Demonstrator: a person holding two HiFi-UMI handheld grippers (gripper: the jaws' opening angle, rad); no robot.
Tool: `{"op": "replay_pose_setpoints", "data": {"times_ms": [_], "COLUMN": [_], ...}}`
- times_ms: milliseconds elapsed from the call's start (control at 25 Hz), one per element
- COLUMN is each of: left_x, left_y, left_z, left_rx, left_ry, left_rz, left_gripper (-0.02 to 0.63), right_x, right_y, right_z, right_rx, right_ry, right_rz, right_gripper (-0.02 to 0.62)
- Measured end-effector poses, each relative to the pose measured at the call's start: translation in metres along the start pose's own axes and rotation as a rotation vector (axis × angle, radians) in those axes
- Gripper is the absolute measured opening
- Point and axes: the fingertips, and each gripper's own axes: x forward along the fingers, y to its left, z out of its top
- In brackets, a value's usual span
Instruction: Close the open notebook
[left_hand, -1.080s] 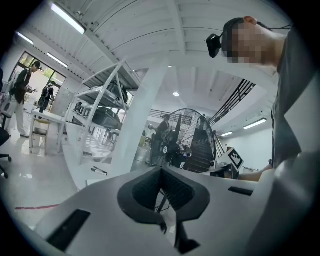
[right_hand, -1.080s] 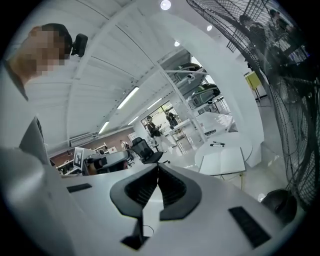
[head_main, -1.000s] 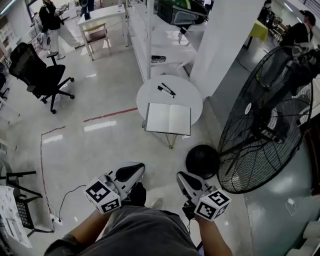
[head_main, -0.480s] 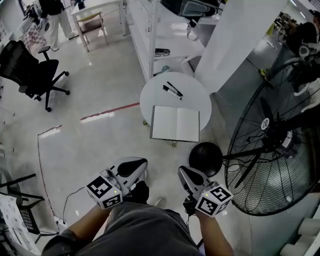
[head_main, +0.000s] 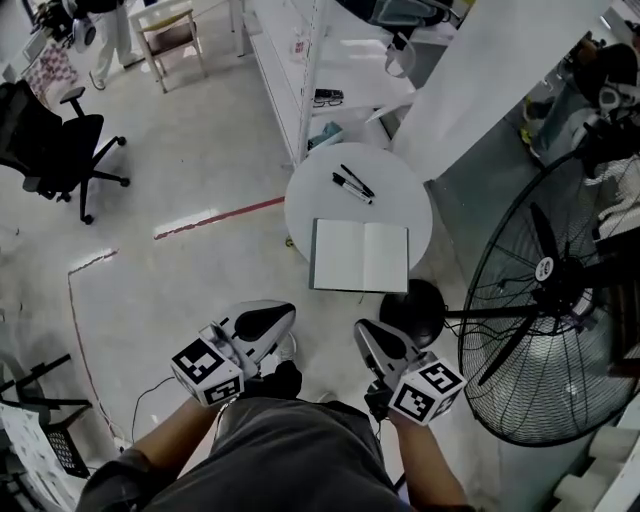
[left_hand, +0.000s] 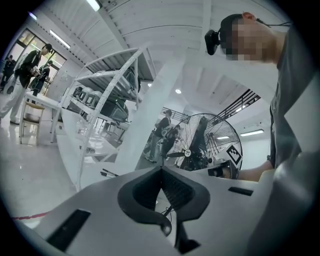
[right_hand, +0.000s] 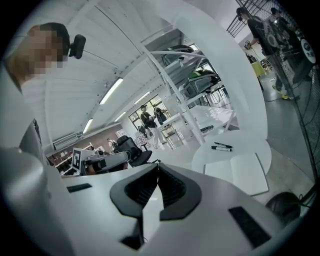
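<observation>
An open notebook (head_main: 360, 256) with blank white pages lies flat on the near part of a small round white table (head_main: 405, 190). Two black pens (head_main: 351, 184) rest on the table behind it. My left gripper (head_main: 285, 312) and right gripper (head_main: 362, 330) are held close to my body, short of the table, both shut with nothing between their jaws. In the right gripper view the notebook (right_hand: 237, 172) and pens (right_hand: 220, 146) show ahead and to the right of that gripper (right_hand: 158, 165). In the left gripper view the gripper (left_hand: 161, 167) points past the table's left, where the pens (left_hand: 109, 173) just show.
A large black floor fan (head_main: 545, 300) stands right of the table, its round base (head_main: 412, 312) just in front of the notebook. White shelving (head_main: 330, 60) is behind the table. A black office chair (head_main: 60, 150) stands far left, and red tape (head_main: 215, 218) marks the floor.
I have walked toward the table: the notebook and table now sit nearer and lower in the head view. Both grippers have kept their pose in front of my body, still shut.
</observation>
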Motion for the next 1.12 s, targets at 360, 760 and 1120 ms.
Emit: {"op": "replay_pose_setpoints", "data": {"times_ms": [360, 760, 1120], "left_x": [0.011, 0.037, 0.077], "left_y": [0.042, 0.082, 0.116], "left_z": [0.007, -0.040, -0.085], "left_rx": [-0.011, -0.064, -0.117], "left_ry": [0.025, 0.099, 0.143], "left_rz": [-0.003, 0.047, 0.123], "left_gripper": [0.015, 0.015, 0.015], "right_x": [0.039, 0.070, 0.104], "right_y": [-0.009, -0.055, -0.112], "right_z": [0.019, 0.026, 0.034], "right_rx": [0.005, 0.019, 0.025], "right_ry": [0.006, 0.038, 0.108], "right_rz": [-0.018, -0.034, 0.002], "right_gripper": [0.020, 0.021, 0.021]}}
